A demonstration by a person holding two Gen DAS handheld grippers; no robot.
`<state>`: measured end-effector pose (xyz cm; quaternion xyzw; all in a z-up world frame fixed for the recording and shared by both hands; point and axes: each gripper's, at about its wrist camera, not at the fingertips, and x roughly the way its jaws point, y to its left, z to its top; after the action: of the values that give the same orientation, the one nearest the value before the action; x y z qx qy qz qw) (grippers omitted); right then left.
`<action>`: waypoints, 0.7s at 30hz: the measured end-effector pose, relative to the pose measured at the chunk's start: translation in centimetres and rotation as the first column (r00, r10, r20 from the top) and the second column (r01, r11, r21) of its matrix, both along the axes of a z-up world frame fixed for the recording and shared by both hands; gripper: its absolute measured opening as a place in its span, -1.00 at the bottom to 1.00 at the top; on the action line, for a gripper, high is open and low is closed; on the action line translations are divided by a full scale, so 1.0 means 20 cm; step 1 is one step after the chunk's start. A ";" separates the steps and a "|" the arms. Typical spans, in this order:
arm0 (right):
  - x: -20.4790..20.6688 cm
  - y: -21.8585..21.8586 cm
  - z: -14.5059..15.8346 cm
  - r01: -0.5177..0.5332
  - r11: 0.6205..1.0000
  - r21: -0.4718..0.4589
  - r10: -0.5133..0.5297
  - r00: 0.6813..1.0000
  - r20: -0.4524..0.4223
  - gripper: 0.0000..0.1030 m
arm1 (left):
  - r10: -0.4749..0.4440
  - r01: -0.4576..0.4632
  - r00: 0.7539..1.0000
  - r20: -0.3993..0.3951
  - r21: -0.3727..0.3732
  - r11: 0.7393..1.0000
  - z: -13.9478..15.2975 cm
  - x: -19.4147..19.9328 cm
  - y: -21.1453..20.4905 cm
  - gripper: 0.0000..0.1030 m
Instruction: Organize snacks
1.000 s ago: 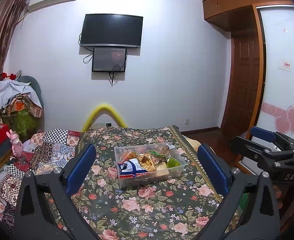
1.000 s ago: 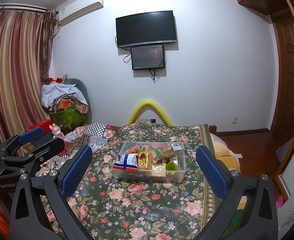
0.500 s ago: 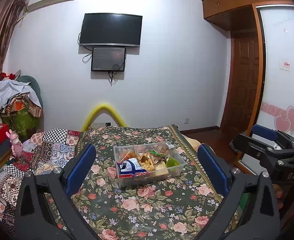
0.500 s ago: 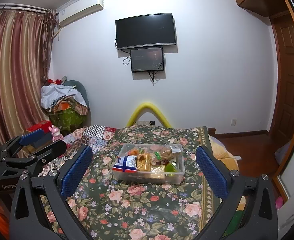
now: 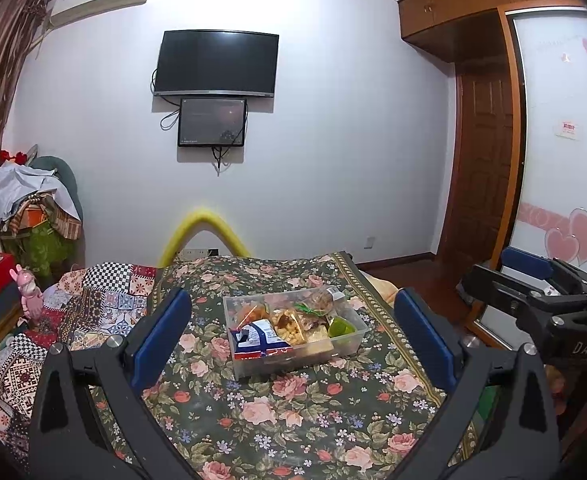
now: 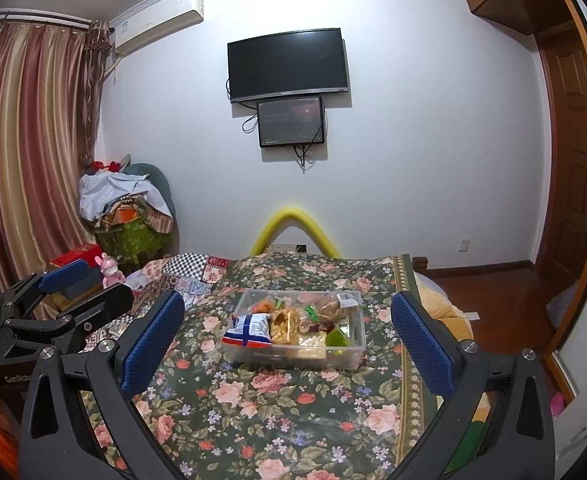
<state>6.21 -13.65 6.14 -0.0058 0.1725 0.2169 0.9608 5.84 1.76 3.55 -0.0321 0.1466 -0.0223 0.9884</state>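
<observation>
A: Left wrist view: the left gripper (image 5: 293,336) stands wide open with nothing between its blue pads, hanging above the dark floral-patterned cloth (image 5: 293,412). The clear rectangular plastic bin (image 5: 345,342) sits ahead on that cloth.

B: Right wrist view agrees. The right gripper (image 6: 287,336) is spread just as wide and holds nothing. A blue-and-white striped snack packet (image 6: 249,330) leans over the bin's near left rim; the other snacks lie packed inside.

A: Changed in the last second?

B: Hardly. Both views drifted slightly; bin and packets kept their places.

A: So the snacks already lie gathered in the bin. Whether sorting ended or unpacking awaits, I can't tell.
</observation>
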 end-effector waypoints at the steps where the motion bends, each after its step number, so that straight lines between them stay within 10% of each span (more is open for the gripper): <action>1: 0.00 0.00 0.00 0.001 1.000 0.000 -0.001 1.000 0.001 1.00 | -0.003 0.003 1.000 -0.002 -0.002 1.000 0.00 0.00 0.00 0.99; 21: 0.00 0.00 0.01 0.010 1.000 -0.005 -0.009 1.000 0.007 1.00 | -0.022 0.022 1.000 -0.004 -0.006 1.000 0.00 -0.01 0.00 1.00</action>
<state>6.23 -13.74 6.26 -0.0080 0.1694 0.2119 0.9625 5.54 1.71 3.51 -0.0336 0.1487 -0.0334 0.9877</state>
